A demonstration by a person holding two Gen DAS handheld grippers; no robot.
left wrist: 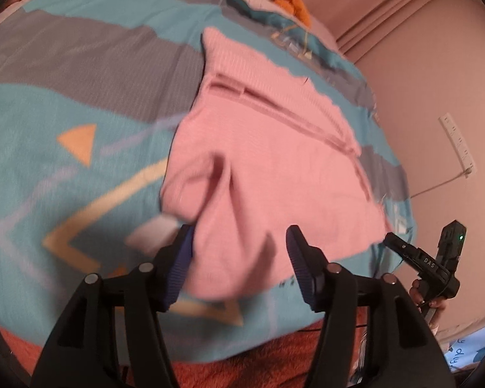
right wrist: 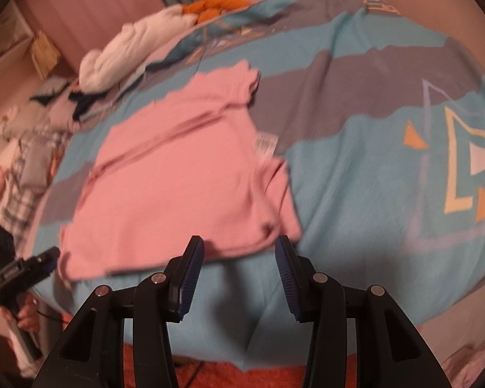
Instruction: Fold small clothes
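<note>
Left wrist view: ribbed pink garment (left wrist: 268,161), rumpled, between parted left hand-held gripper (left wrist: 241,252) pads.

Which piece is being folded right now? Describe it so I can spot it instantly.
Start from the teal and grey patterned bedspread. On it lies the flat pink ribbed knit garment, beyond both open grippers. It is the only pink piece spread out; the white bundle and orange cloth sit crumpled behind it.
</note>
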